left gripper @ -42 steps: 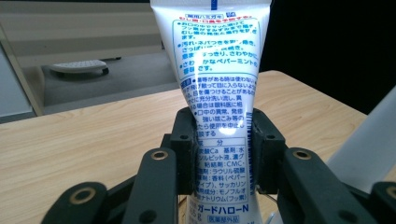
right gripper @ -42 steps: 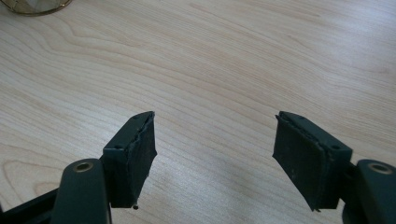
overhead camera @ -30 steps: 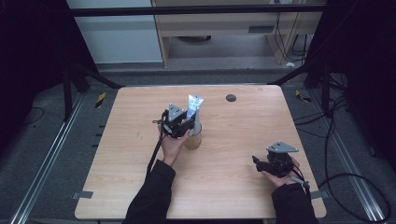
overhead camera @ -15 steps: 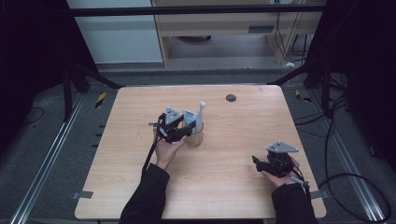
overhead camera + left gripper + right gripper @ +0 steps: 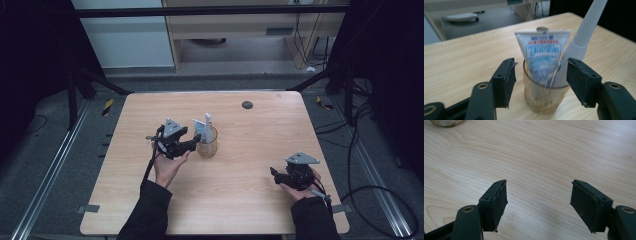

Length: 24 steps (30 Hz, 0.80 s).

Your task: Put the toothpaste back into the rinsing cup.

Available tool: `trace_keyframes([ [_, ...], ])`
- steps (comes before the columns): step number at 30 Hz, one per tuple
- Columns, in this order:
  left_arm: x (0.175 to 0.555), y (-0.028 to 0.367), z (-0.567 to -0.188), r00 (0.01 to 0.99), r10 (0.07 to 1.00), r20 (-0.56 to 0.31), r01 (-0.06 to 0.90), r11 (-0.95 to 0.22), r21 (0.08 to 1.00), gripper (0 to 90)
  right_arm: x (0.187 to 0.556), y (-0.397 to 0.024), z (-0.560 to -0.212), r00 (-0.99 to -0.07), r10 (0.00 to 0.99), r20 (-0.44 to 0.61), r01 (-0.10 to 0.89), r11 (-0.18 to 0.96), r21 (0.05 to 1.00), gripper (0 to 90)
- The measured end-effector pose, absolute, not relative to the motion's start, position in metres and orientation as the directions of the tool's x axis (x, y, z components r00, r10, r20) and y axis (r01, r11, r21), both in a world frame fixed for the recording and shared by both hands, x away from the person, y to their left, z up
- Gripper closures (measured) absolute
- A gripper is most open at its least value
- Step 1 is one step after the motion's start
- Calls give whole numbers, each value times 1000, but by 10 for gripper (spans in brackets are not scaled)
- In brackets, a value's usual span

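My left gripper (image 5: 192,144) sits just to the left of a glass cup (image 5: 207,143) near the middle of the wooden table (image 5: 250,200). Its jaws have just been opening, and now they are spread wide. Nothing is pinched between them. In the left gripper view, the cup (image 5: 545,96) stands just past my two black jaws, one to each side of it, and the pads do not touch it.

A toothpaste tube (image 5: 541,56) stands inside the cup with its flat end up. It has blue and red writing on it. Beside it in the same cup leans a white stick-shaped thing (image 5: 584,37), thick at the bottom and thin at the top. It tilts away to the right in that view. I cannot tell for sure what it is.

My right gripper (image 5: 276,175) rests low near the right front part of the table, well apart from the cup. Its jaws are spread too, with only bare wood between them. A small dark round spot (image 5: 247,104) sits far back on the table.
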<state>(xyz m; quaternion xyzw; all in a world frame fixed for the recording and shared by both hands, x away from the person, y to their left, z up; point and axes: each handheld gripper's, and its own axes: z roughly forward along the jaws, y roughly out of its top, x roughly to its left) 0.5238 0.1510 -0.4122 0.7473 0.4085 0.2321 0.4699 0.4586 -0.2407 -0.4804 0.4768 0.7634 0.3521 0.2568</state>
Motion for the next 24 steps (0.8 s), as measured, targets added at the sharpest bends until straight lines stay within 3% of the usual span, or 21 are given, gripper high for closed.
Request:
trace_keyframes([
  [7,509,167,-412,557,830,36,389,-299,871,354,456,-242,-480,-407,912,-49,547,286,786,285],
  [24,460,239,-462,523,851,44,473,-332,816,249,458,-245,-483,-394,918,-53,559,285,779,225],
])
